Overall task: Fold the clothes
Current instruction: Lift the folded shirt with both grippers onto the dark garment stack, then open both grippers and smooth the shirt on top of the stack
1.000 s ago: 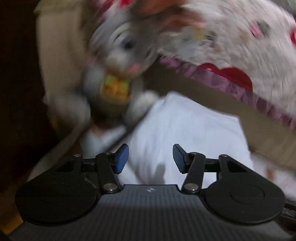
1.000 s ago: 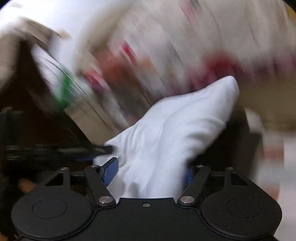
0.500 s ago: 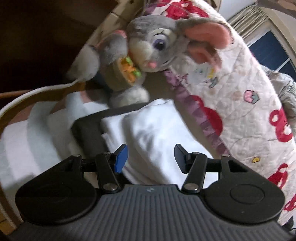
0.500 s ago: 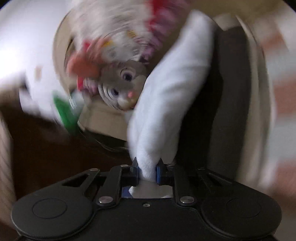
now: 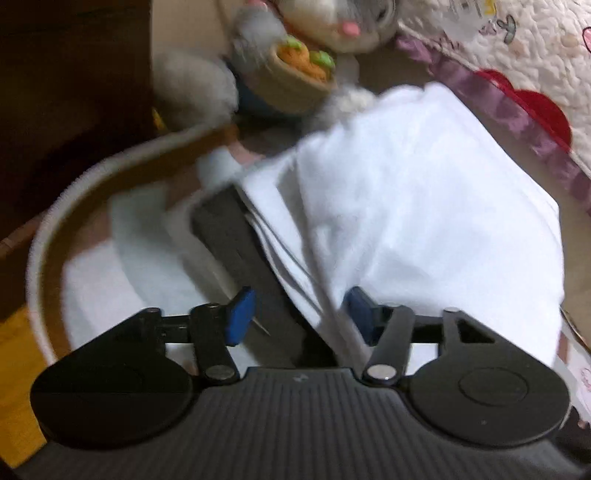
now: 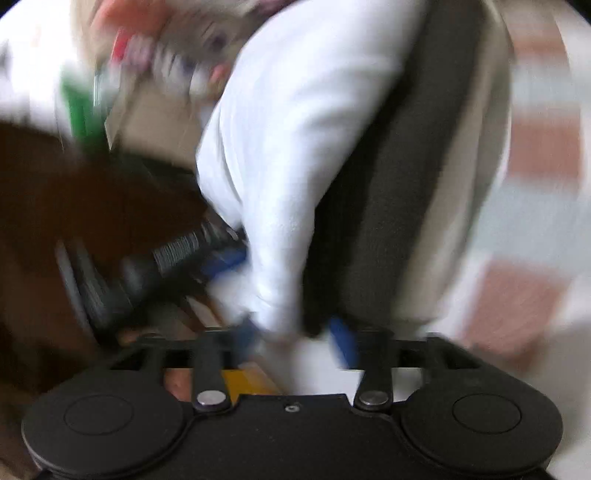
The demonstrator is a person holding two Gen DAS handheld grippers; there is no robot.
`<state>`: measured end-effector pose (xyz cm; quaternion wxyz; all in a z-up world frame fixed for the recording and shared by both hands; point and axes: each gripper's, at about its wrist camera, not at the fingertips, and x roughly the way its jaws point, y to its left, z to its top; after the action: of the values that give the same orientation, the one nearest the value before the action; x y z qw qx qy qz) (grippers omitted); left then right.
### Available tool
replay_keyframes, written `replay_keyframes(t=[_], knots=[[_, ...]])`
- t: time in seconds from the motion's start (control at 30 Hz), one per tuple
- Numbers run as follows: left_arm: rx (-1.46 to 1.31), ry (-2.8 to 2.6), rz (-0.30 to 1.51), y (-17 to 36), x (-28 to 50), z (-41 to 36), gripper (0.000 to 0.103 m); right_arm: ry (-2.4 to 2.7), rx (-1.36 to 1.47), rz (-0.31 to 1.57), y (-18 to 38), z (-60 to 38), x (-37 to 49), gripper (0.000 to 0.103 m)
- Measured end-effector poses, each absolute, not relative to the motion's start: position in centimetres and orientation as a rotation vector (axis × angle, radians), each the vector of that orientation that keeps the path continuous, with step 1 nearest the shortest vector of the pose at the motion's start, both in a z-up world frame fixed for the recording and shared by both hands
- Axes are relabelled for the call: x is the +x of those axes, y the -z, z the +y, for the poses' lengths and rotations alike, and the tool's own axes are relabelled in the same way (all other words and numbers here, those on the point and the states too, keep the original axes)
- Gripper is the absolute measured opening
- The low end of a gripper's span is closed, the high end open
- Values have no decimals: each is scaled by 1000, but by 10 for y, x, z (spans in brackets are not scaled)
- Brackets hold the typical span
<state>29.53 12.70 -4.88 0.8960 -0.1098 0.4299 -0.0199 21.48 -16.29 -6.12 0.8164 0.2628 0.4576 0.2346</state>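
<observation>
Left view: white garment (image 5: pixel 424 206), folded, lies on a dark garment (image 5: pixel 236 251), both on a striped bed cover inside a round-rimmed basket (image 5: pixel 48 236) or similar; cannot tell which.

White stack's near edge sits between the left gripper (image 5: pixel 299 314) fingers, crowding the 3 o'clock finger (image 5: pixel 360 310); the 9 o'clock finger stands apart from the cloth. Fingers spread, nothing gripped.

Long axis runs 6 to 12, tilted slightly toward 1. Far end points at the plush toy (image 5: pixel 332 22) at 12. Quilt (image 5: pixel 517 55) at 2.

Right view, blurred: right gripper (image 6: pixel 295 336) fingers apart, with the garment's (image 6: pixel 295 129) near tip lying between them; contact not readable. Cloth runs from there up toward 12–1.

Judgement: both grippers sit at the near end; left is squarer to the edge, so likelier to pinch next.
</observation>
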Motion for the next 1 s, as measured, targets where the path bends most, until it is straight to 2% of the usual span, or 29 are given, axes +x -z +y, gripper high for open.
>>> replay_keyframes(t=[0.1,0.17,0.27,0.3,0.47,0.53,0.57,0.6,0.63,0.67,0.73,0.83,0.9,0.97,1.0], knots=[[-106,73,710,18,274,106,38,-518,524,830,34,-187,213,66],[-52,116,567,-2,257,91,38,-494,623,741,25,-215,223,66],[-43,323,475,-14,247,70,42,-420,701,682,23,-248,248,65],[-20,372,499,-11,249,59,42,-389,705,676,24,-254,258,60],[103,480,608,29,250,26,41,-340,775,699,48,-264,294,60],[154,511,645,47,248,15,41,-278,751,712,63,-265,305,68],[162,514,643,46,246,15,41,-241,714,722,67,-262,313,69],[171,516,641,46,244,15,41,-246,655,724,65,-259,325,66],[179,519,639,46,242,16,41,-282,587,699,58,-257,330,40],[176,517,643,45,243,19,41,-326,522,656,49,-256,333,26],[171,514,650,42,244,26,42,-365,459,556,32,-255,330,19],[176,494,661,44,249,30,42,-302,405,432,20,-251,320,18],[182,471,669,47,250,30,42,-261,360,451,29,-240,318,21],[171,446,662,45,249,32,43,-216,363,514,40,-241,320,30],[157,433,651,42,248,35,43,-192,365,545,45,-243,321,40]])
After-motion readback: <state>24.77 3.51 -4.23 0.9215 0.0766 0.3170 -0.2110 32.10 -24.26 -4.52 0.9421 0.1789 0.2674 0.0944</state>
